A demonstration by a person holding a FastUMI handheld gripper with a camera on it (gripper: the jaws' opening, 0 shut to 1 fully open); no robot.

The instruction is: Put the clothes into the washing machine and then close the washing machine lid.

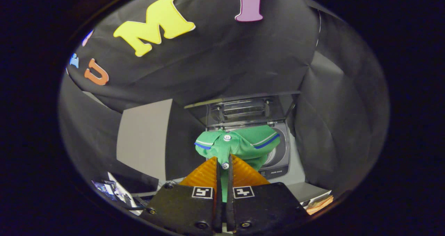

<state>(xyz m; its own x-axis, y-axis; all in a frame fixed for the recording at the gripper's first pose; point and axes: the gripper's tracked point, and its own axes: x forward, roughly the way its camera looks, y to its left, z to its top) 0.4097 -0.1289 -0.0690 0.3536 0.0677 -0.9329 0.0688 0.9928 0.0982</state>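
Two fingers of the tongs are squeezed almost together, and they pinch a green polo shirt with blue and white trim and white buttons. The shirt hangs bunched up just ahead of the fingers, in front of the washing machine, whose lid stands open.

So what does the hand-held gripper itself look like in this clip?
The hand-held gripper has two wedge-shaped, ribbed fingers tapering to a narrow tip. Behind them sit two flat black mounting blocks with visible screws, each carrying a small square black-and-white marker near the inner edge. No cables are visible on it.
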